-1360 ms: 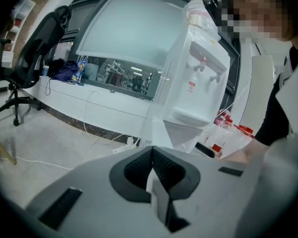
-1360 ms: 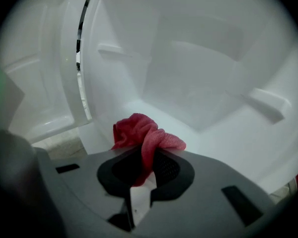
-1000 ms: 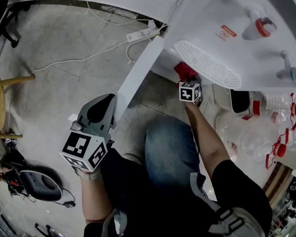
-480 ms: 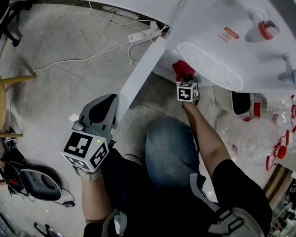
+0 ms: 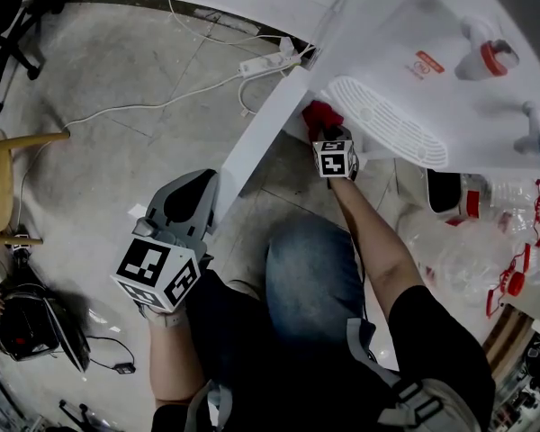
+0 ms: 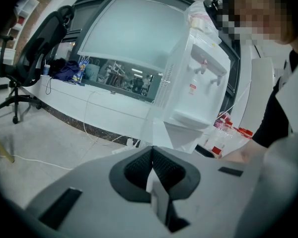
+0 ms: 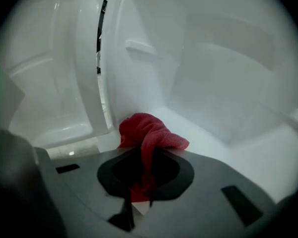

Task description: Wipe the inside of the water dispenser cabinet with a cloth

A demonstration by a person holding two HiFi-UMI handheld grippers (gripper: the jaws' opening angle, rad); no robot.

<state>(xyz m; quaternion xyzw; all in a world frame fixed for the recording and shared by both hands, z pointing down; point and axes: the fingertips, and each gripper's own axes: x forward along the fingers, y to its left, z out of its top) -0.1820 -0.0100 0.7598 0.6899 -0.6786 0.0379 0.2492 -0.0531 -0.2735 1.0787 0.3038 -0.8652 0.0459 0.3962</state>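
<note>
The white water dispenser (image 5: 414, 52) stands at the upper right of the head view, its cabinet door (image 5: 256, 142) swung open. My right gripper (image 5: 328, 135) reaches into the cabinet under the drip tray, shut on a red cloth (image 5: 320, 115). In the right gripper view the bunched cloth (image 7: 149, 135) rests on the white cabinet floor (image 7: 228, 138), near the door-side edge (image 7: 92, 68). My left gripper (image 5: 193, 190) hangs apart by the person's knee, shut and empty. In its own view the left gripper (image 6: 152, 175) faces the dispenser (image 6: 196, 83) from a distance.
A power strip (image 5: 268, 61) with cables lies on the concrete floor behind the door. A wooden stool (image 5: 0, 183) and a black bag (image 5: 27, 318) sit at the left. Clear bottles with red caps (image 5: 513, 259) crowd the right. An office chair (image 6: 35, 58) stands further off.
My right gripper has pushed the red cloth up and to the left, deeper toward the door side of the cabinet. The left gripper has barely moved.
</note>
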